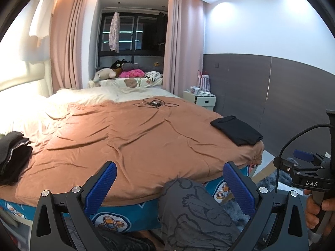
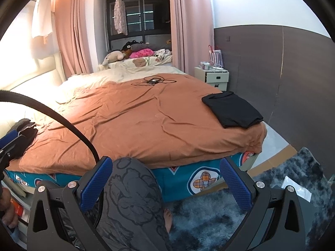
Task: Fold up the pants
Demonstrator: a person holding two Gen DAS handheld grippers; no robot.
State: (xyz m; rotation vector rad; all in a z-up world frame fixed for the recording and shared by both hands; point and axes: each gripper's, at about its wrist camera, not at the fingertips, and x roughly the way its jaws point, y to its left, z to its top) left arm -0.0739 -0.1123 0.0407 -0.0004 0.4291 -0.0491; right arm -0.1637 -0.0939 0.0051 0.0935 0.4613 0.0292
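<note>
Both empty and spread wide at the near bed (image 1: 134, 138) edge: left gripper (image 1: 169, 185) nearer the pile (image 1: 12, 154) at left, right gripper (image 2: 165, 179) nearer folded pants (image 2: 232, 109) far right.

- The dark clothes pile (image 1: 12, 156) is chopped off by the left edge, so what's in it can't be made out.
- The little gadget (image 1: 154, 104) on the bed is too small to be identified.
- The nightstand clutter (image 2: 211, 65) is too tiny to be sorted out.
- The right claw (image 1: 305, 156) is half cut off in the left wrist view.
</note>
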